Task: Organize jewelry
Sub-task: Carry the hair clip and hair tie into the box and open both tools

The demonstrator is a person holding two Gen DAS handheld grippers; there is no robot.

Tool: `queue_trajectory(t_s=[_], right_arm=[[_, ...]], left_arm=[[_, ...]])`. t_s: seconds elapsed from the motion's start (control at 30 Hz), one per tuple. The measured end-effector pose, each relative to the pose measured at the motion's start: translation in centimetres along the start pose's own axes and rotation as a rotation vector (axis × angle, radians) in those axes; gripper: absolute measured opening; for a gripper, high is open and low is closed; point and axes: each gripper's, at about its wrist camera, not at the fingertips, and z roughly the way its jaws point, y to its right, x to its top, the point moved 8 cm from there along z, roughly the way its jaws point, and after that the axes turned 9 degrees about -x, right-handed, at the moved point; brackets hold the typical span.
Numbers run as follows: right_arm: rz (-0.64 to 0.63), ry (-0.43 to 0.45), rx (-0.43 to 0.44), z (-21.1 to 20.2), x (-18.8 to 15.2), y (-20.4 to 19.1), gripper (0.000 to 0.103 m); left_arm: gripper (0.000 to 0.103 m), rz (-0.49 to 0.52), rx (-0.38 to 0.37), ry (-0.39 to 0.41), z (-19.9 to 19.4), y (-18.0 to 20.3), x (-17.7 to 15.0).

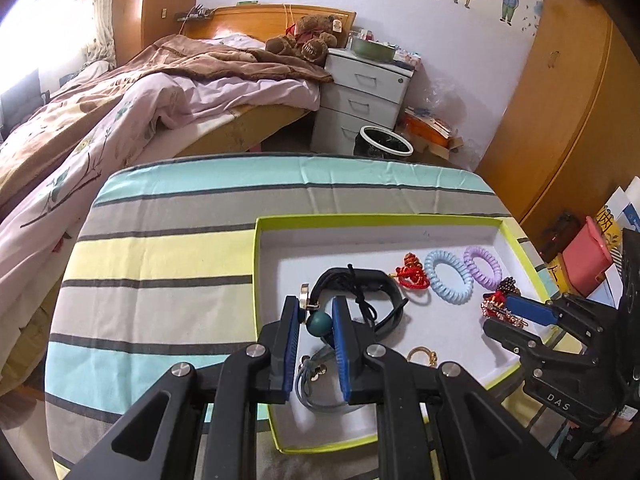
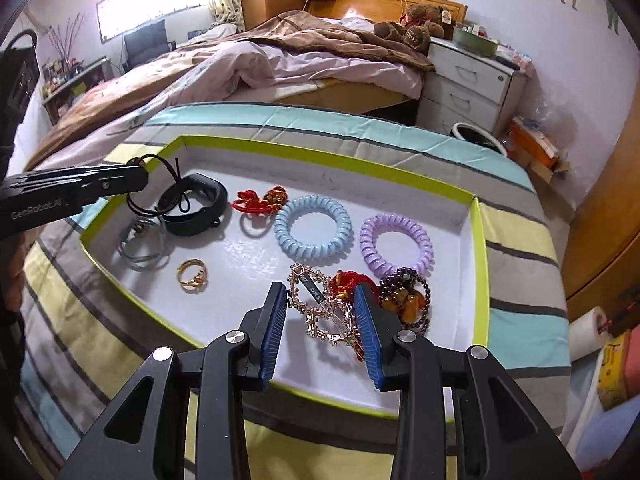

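My left claw pinches the black cord's green bead above the tray. My right claw gapes around the gold chain; I should close gently, avoiding the red tangle alongside.

Occluded and indistinct regions, both wrist views.
My right gripper hides part of the red knot; small print on the hair clip stays illegible.
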Motion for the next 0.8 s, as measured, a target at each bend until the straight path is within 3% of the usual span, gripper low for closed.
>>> queue_trajectory(t_s=[0.53, 0.8], right_arm=[[-0.020, 0.010, -0.019, -0.04, -0.18, -0.06, 0.037], [-0.009, 0.010, -0.021, -0.18, 0.06, 0.15, 0.037]], left_arm=[[0.017, -0.035, 0.000, -0.005, 0.57, -0.81, -0.59], [0.029, -0.031, -0.001, 0.001, 0.38, -0.62, -0.69]])
